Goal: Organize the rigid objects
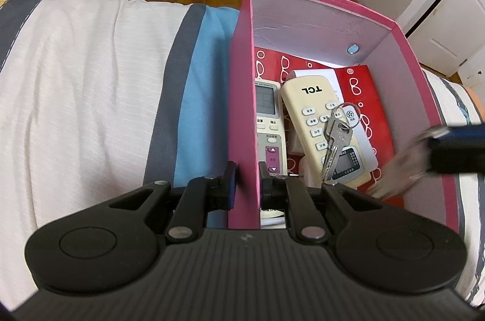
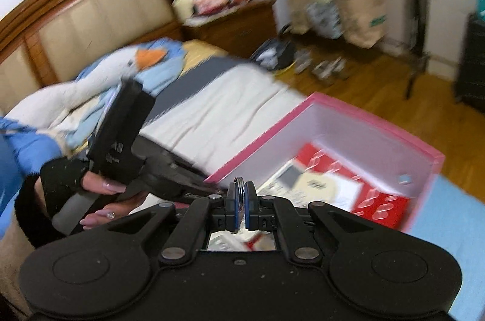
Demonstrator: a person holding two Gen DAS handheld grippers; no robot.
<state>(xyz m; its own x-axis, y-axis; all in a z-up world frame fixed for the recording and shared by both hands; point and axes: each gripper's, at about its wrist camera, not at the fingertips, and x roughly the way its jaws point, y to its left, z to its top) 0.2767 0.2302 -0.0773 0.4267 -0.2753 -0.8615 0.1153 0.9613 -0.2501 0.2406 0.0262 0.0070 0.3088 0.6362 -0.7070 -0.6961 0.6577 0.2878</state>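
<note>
One bed (image 1: pixel 75 72) with striped white, grey and blue bedding, carrying one open pink box (image 1: pixel 242 97). Inside the box: one red glasses-patterned carton (image 1: pixel 376 97), two remote controls lying side by side, a white one with a screen (image 1: pixel 268 115) against the left wall and a cream TCL remote (image 1: pixel 318 121) beside it, plus one bunch of keys (image 1: pixel 335 139) resting on the TCL remote.

Left gripper (image 1: pixel 249 178) angled steeply down at the near left wall of the box, fingers nearly together and clamped on that wall, one pad outside, one inside. Left hand (image 2: pixel 106 193) wrapped round its handle.

Right gripper (image 2: pixel 241 200) tilted down above the near edge of the box, pads pressed tight on one metal key ring (image 2: pixel 239 184) that stands upright between them; whatever hangs below is blurred.
</note>
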